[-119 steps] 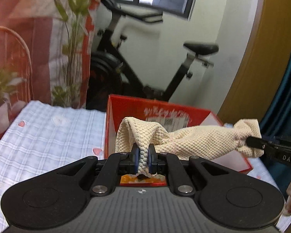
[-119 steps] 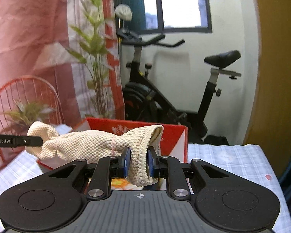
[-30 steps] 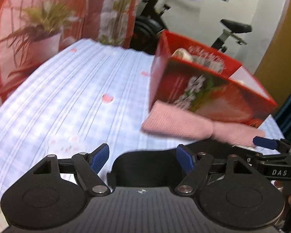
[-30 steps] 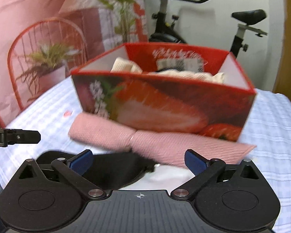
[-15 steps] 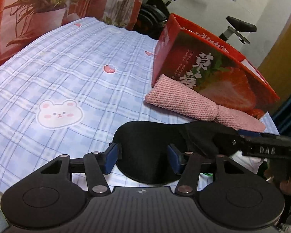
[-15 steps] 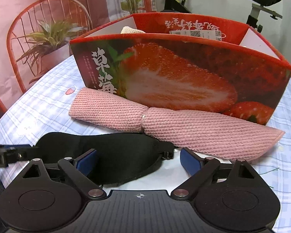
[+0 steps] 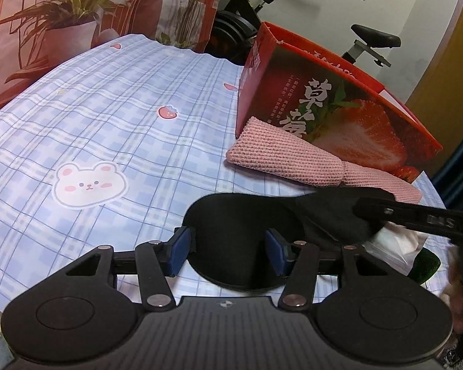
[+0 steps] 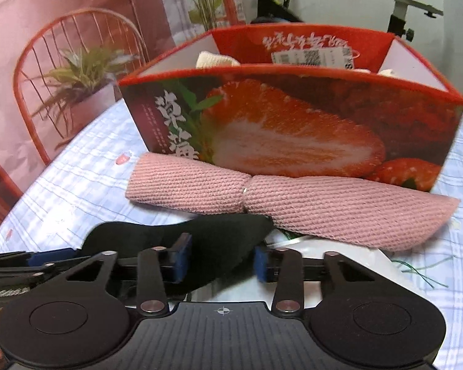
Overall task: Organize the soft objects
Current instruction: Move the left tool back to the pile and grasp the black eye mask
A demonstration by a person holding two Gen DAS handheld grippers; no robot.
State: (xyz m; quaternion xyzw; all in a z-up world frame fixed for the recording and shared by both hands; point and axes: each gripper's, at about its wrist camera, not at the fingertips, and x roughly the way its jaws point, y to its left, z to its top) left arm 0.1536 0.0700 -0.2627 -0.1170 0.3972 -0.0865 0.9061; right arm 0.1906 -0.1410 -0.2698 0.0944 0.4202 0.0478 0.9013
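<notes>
A black sleep mask (image 7: pixel 240 231) lies on the checked tablecloth at the near edge; it also shows in the right wrist view (image 8: pixel 182 240). My left gripper (image 7: pixel 228 254) is open with its left end between the pads. My right gripper (image 8: pixel 220 262) is open around its right end. A rolled pink towel (image 8: pixel 293 197) lies behind the mask against the red strawberry box (image 8: pixel 293 117), seen also in the left wrist view (image 7: pixel 284 160). The box (image 7: pixel 339 98) holds a cream towel (image 8: pixel 216 60).
A white and green packet (image 7: pixel 398 246) lies under the mask's right end. A potted plant (image 7: pixel 71 27) and a red wire chair (image 8: pixel 61 61) stand left of the table. An exercise bike (image 7: pixel 293 0) stands behind the box.
Both grippers let go of the cream towel, now in the box, and came down to the black mask. In the last half second the jaws have narrowed around its two ends.
</notes>
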